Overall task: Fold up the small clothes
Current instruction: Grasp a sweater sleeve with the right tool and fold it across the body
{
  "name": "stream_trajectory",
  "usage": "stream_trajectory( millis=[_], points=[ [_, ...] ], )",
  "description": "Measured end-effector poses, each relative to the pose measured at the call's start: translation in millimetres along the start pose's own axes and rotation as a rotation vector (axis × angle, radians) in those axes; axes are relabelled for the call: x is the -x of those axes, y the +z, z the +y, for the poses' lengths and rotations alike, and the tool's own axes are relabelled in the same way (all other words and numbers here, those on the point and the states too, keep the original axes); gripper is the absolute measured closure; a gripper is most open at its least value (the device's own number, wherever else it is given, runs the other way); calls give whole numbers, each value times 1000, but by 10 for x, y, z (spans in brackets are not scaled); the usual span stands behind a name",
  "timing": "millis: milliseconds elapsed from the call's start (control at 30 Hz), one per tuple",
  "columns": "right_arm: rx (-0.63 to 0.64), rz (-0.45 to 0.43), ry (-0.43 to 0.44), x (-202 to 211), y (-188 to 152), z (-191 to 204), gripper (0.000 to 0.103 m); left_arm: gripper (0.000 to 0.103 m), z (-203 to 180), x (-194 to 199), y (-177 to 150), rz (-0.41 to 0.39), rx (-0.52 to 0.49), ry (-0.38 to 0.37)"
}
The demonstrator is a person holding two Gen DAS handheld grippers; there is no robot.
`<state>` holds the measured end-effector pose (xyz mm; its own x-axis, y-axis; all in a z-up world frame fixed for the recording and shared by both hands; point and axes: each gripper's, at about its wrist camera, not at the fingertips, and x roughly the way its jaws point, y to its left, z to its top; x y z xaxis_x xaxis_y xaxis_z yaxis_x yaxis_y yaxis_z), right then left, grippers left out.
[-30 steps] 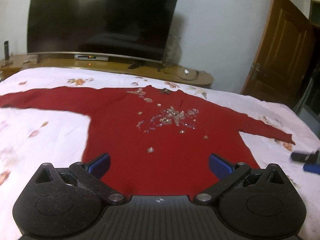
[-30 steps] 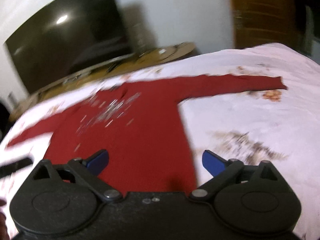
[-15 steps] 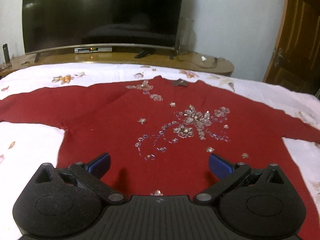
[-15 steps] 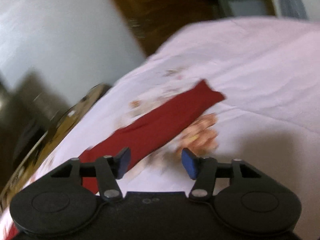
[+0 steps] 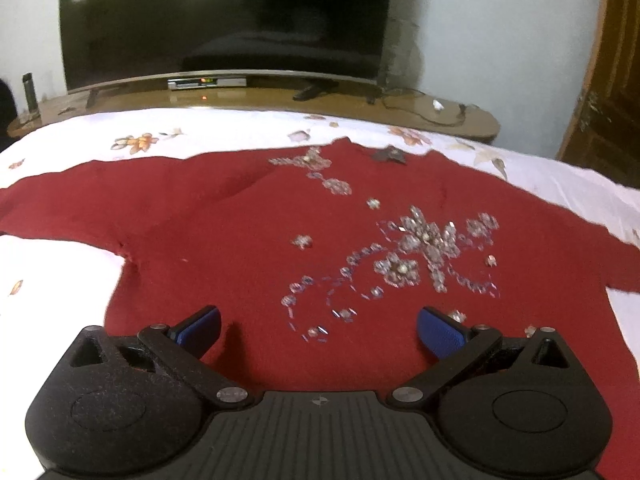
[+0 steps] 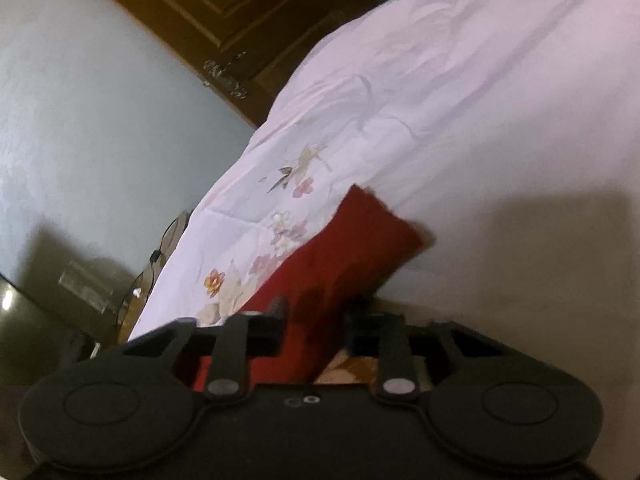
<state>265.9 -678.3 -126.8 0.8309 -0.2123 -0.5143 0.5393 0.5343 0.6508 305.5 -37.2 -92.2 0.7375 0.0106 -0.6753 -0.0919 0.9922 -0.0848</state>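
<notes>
Left wrist view is showing you the red sweater lying flat and face up on the flowered bedsheet, its beaded decoration on top and both sleeves running out to the sides, so you are looking at a garment with no fold made in it yet. Your left gripper is hanging over the near hem with its jaws standing wide apart and nothing between them. Right wrist view is showing your right gripper at the right sleeve, whose cuff is lying out ahead on the sheet; its jaws have just been closing and the sleeve cloth is sitting between them, apparently pinched, though the pads themselves are hidden in shadow. By my reading you are only starting: the first sleeve fold is being set up, and the other sleeve, the body folds and any tidying are all remaining. You are working with plenty of bare sheet to the right of the cuff and on the near left beside the body, giving you room to carry the sleeve across. Far off, the bed's edge is meeting the wooden TV stand and the television, and the wooden door is standing past the bed's right corner, well apart from the cloth
</notes>
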Motion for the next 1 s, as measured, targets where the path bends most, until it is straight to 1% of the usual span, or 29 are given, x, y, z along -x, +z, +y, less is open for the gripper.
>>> stream_trajectory(
  millis=[33, 67, 100, 167, 200, 300, 400, 467, 500, 567, 633, 733, 800, 867, 900, 933, 967, 1000],
  points=[
    [-1, -1, -6, -27, 5, 6, 94, 0, 26, 4, 10, -3, 6, 4],
    [9, -3, -17, -35, -5, -3, 96, 0, 57, 11, 16, -6, 9, 10],
    [26, -3, -26, -50, 5, 13, 96, 0, 87, 17, 21, -7, 6, 17],
    [141, -16, -72, -39, -23, 215, 96, 0, 161, 39, 27, -11, 0, 35],
    [175, -22, -70, -37, -34, 307, 96, 0, 211, 60, 23, -16, 3, 39],
    [323, -53, -18, 62, -194, 834, 96, 0, 382, 118, 16, -21, 29, 41],
    [482, -52, 90, 219, -546, 1538, 96, 0, 562, 158, 11, -34, 52, 28],
    [573, -21, 182, 330, -916, 2041, 96, 0, 708, 169, 11, -42, 71, 12],
    [613, -2, 215, 369, -1106, 2254, 96, 0, 768, 175, 8, -43, 79, 9],
    [672, 48, 270, 414, -1498, 2625, 96, 0, 908, 196, 17, -38, 99, 8],
    [751, 99, 316, 423, -1939, 2956, 96, 0, 1044, 211, 24, -25, 109, -16],
    [883, 198, 368, 350, -2698, 3375, 96, 0, 1205, 193, 36, 11, 101, -37],
    [952, 266, 389, 274, -3142, 3530, 96, 0, 1272, 181, 40, 23, 86, -40],
    [1020, 325, 396, 195, -3547, 3601, 96, 0, 1319, 160, 59, 31, 83, -53],
    [1048, 370, 409, 164, -3710, 3615, 92, 0, 1316, 151, 67, 30, 87, -60],
    [1070, 426, 429, 146, -3839, 3610, 85, 0, 1310, 135, 89, 28, 89, -74],
    [1108, 464, 427, 128, -3968, 3616, 84, 0, 1281, 108, 125, 25, 89, -92],
    [1145, 410, 429, 226, -4015, 3580, 76, 0, 1250, 90, 156, 22, 88, -107]
  ],
)
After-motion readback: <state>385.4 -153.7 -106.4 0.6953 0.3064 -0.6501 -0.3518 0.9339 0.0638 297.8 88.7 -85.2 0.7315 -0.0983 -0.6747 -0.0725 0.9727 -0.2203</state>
